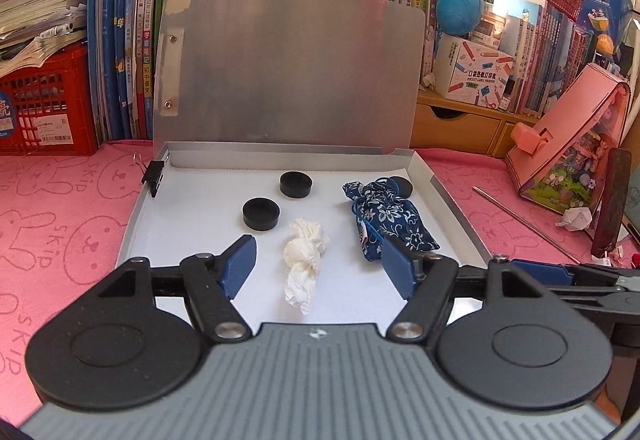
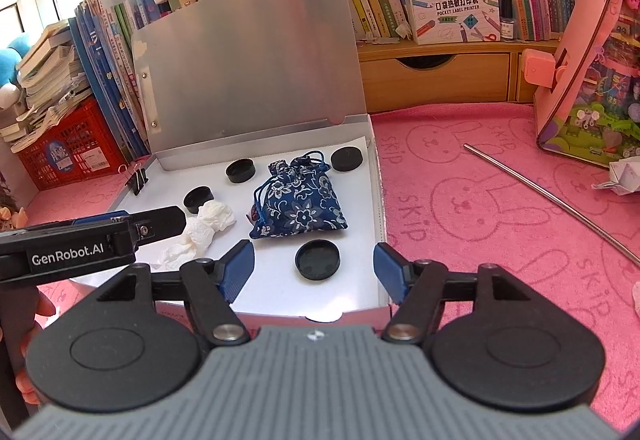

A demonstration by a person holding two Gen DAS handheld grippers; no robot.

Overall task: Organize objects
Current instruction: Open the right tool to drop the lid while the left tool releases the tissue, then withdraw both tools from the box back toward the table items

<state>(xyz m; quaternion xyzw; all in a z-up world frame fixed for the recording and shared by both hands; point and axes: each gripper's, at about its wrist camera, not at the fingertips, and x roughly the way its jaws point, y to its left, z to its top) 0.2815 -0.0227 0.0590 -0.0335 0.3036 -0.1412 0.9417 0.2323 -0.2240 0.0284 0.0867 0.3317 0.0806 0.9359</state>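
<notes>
The open box (image 2: 376, 200) lies on the pink cloth (image 2: 480, 200) with its lid raised at the far edge. It holds a crumpled tissue (image 1: 306, 264), a blue flowered pouch (image 1: 386, 224) and four black caps.

**Left gripper** (image 1: 318, 270): fingers spread wide, holding nothing. The tissue lies directly between the two blue pads (image 1: 240, 266), toward the near edge of the box floor. Its long axis runs from the near edge toward the far edge, roughly in line with the fingers. In the left wrist view, both pads stand clear of it, with open floor on each side.

**Right gripper** (image 2: 314, 272): fingers also spread wide, holding nothing. One cap (image 2: 318, 260) sits just ahead of the gap between its fingers, near the box's near right corner. The pouch lies further in, toward the middle of the floor.

**Governing relation:** the left gripper is nearer the tissue and already straddles it. Judging from this, the tissue is the likely next item, and closing across its narrow width appears sufficient. Whether the pads are low enough to catch it cannot be determined.

**Caution:** the tissue is soft and light, so a loose end may slip out. The nearest cap (image 1: 261, 213) sits just beyond the left pad.
</notes>
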